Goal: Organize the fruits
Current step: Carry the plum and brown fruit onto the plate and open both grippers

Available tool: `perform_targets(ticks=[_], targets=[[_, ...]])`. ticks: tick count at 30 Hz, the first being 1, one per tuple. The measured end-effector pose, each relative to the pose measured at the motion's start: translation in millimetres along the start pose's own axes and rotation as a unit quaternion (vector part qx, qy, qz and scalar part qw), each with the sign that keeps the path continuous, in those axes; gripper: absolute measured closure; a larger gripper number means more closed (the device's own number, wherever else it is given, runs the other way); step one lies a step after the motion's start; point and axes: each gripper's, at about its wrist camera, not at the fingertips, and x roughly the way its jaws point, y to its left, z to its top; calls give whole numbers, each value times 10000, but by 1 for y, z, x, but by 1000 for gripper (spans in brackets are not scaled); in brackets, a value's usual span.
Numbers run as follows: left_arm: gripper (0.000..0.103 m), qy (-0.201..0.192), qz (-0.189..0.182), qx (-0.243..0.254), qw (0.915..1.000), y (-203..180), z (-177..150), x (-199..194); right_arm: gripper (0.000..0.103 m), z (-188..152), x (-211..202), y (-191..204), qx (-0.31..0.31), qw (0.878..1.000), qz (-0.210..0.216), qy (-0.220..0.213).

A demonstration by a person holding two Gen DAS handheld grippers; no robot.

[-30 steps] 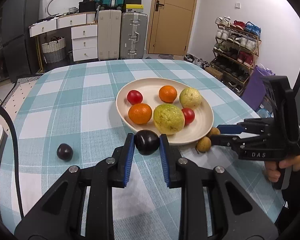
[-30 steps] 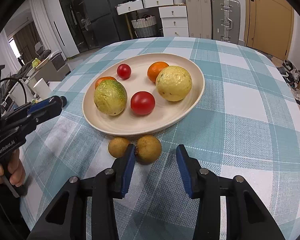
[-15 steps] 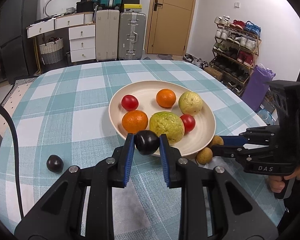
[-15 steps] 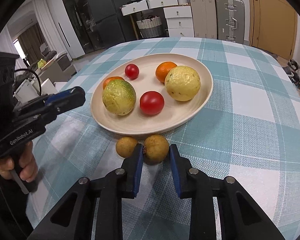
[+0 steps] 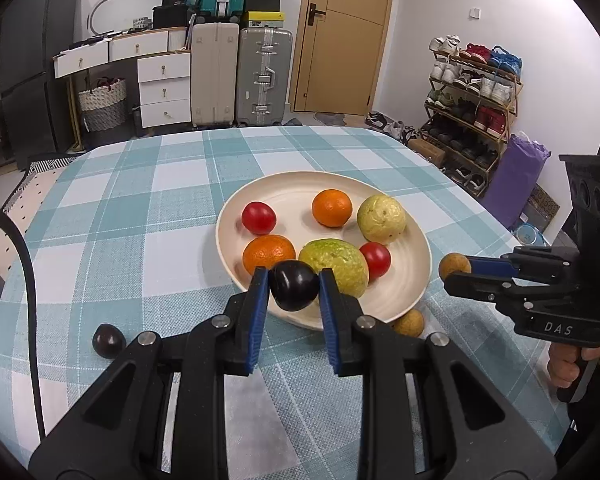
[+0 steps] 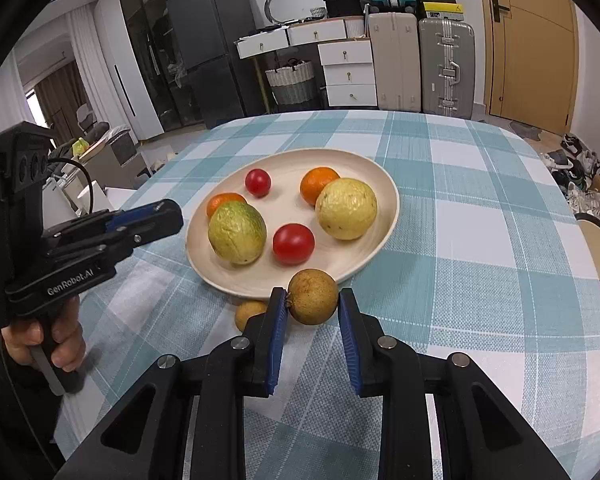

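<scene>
Over the plate's (image 5: 414,280) near rim, in the left wrist view, the left tongs (image 5: 293,286) pinch a dark plum (image 5: 294,285); a second plum (image 5: 108,340) lies on the checked desk (image 5: 140,208). Seen from the right wrist view, the right tongs (image 6: 311,298) pinch a brown longan (image 6: 313,297) above the desk, just before the plate, with another longan (image 6: 249,314) resting below.

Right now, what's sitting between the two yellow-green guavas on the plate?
A red tomato lies between the greener guava and the yellower guava on the plate, clearest in the right wrist view.
</scene>
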Motion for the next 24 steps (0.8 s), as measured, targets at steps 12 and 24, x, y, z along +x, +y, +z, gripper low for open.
perform_targets(ticks=[12,24], targets=[[81,215,-79,177,9996,-12,-1,17,77,13,10,9,-162,9998,61,18],[81,438,-65,291,9986,-16,0,34,77,19,22,11,-208,9997,46,76]])
